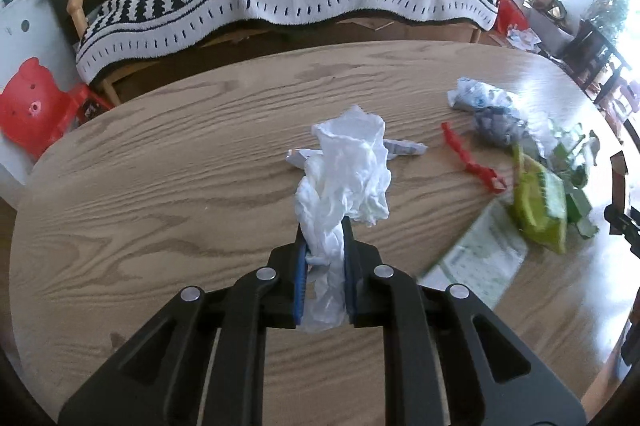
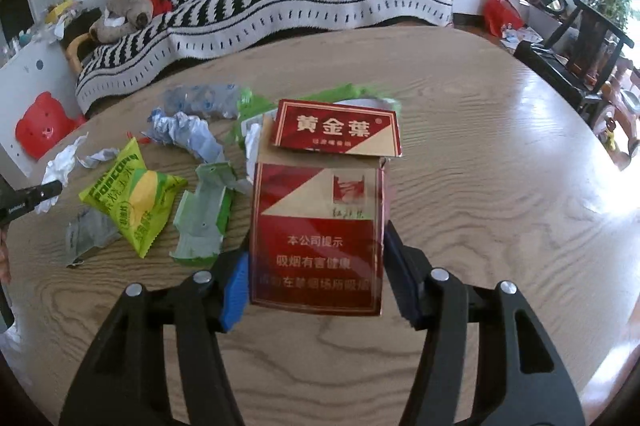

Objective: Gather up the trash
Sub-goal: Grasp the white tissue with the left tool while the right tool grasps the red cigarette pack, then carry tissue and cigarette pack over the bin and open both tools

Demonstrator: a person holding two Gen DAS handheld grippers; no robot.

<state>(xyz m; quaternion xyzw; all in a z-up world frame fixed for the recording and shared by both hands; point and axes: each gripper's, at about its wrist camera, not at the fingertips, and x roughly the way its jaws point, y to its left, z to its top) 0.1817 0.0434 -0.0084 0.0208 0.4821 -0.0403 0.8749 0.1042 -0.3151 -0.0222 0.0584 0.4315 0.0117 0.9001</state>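
- Left wrist view: left claw [image 1: 325, 226] is clenched on a white tissue [image 1: 348, 165], which sticks up past its tips, above the surface [image 1: 160, 185].
- Right claw [image 2: 316, 230] grips a red carton [image 2: 316, 230] by its sides, long axis running away from the claw.
- Remaining wrappers [image 2: 136, 197] lie between the claws.

Left gripper [image 1: 325, 246]: matte black plastic linkage arms w/ cut-out slots, four round silver pivot pins, blue ribbed pads [image 1: 300, 278]. Right gripper [image 2: 316, 266]: same build, black arms, silver pins, blue pads [image 2: 234, 290].
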